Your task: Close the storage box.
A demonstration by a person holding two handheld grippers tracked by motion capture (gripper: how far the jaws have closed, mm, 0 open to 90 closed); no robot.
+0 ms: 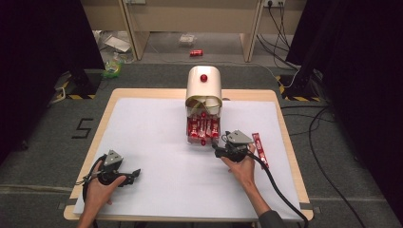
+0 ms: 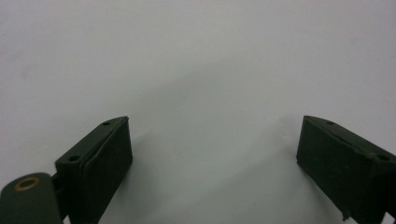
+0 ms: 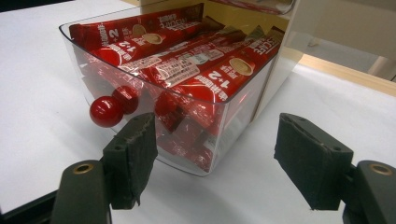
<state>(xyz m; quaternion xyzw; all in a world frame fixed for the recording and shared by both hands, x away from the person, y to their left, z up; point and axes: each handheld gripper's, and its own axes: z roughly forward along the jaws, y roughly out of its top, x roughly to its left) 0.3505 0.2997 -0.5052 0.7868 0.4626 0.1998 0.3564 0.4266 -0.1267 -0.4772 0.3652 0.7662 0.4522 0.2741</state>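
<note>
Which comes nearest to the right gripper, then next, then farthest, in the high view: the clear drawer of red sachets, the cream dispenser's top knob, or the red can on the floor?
1. Clear drawer, just left of the right gripper.
2. Top knob, on the cream dispenser.
3. Red can, beyond the table.

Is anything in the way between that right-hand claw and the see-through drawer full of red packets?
Nothing visible. The right gripper is open, its jaws right in front of the clear drawer of red sachets, with bare white table cover between them. The drawer's red knob sits just above its left jaw.
</note>
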